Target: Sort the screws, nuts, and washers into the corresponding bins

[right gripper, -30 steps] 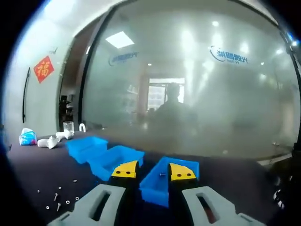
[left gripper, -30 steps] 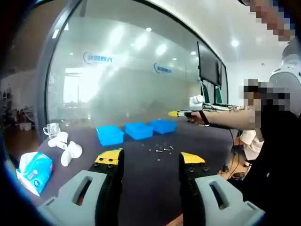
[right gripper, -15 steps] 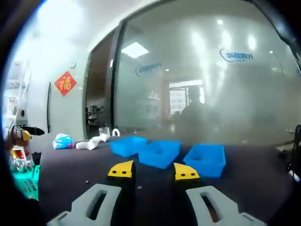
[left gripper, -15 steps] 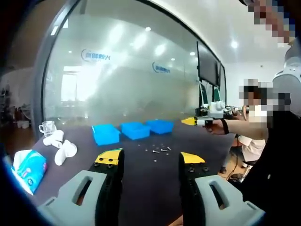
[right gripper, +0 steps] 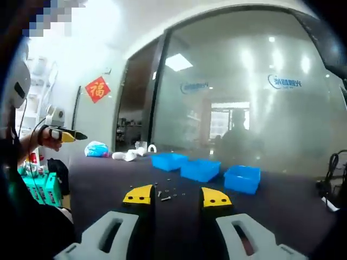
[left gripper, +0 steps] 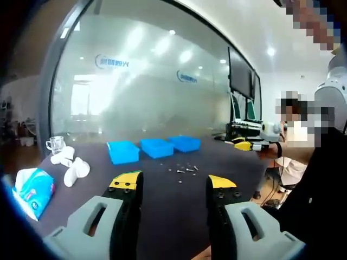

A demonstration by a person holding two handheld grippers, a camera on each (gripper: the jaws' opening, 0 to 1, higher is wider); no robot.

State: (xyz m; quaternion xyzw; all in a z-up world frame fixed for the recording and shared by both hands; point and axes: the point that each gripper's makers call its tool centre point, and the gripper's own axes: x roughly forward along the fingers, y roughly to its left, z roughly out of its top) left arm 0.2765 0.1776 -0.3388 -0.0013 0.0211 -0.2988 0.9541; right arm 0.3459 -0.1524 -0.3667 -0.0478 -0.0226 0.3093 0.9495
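Note:
Three blue bins (left gripper: 157, 147) stand in a row at the far side of a dark table (left gripper: 162, 200). Small screws, nuts and washers (left gripper: 183, 170) lie scattered in front of them. My left gripper (left gripper: 173, 184) hangs open and empty above the near part of the table. A hand holds my right gripper (left gripper: 244, 145) in the air off to the right, away from the bins. In the right gripper view, my right gripper (right gripper: 177, 196) is open and empty, with the loose hardware (right gripper: 165, 194) and the bins (right gripper: 200, 169) well ahead of it. The left gripper (right gripper: 62, 134) shows far left.
A tissue pack (left gripper: 31, 190), white objects (left gripper: 70, 168) and a glass cup (left gripper: 54, 144) sit at the table's left end. A person stands at the right. A frosted glass wall runs behind the table. Green items (right gripper: 46, 187) sit low at the left.
The right gripper has pulled back from just above the bins to well off the table's end, and its jaws stand slightly wider. The left gripper has barely moved.

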